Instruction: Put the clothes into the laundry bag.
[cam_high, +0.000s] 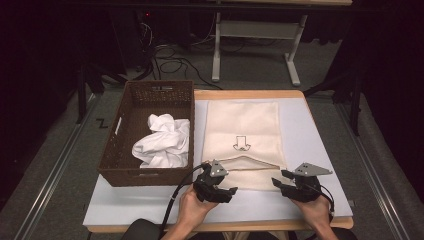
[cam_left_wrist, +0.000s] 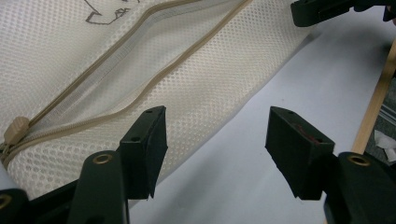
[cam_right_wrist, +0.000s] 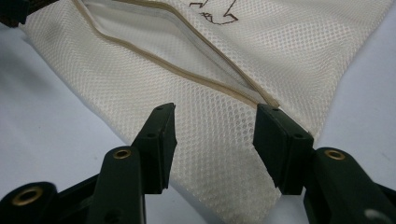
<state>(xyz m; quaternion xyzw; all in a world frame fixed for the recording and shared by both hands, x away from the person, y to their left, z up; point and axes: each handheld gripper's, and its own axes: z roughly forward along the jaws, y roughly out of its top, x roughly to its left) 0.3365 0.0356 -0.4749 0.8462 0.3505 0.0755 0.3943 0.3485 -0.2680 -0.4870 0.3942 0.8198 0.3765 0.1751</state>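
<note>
two grippers, left gripper (cam_high: 223, 189) and right gripper (cam_high: 281, 182), both gaping, at unzipped mesh bag (cam_high: 243, 135)

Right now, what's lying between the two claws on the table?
The near edge of the mesh laundry bag, zipper gaping, spans between the left claw and right claw in the high view.

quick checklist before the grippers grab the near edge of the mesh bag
1. Cream mesh laundry bag lies flat on the white table mat: ok.
2. Tan zipper unzipped, mouth gaping: ok.
3. Left gripper jaws open, nothing between the pads: ok.
4. Right gripper jaws open, bag edge below them, not pinched: ok.
5. White crumpled cloth lying ready in the brown wicker basket: ok.
6. Bag empty inside: cannot tell.
</note>
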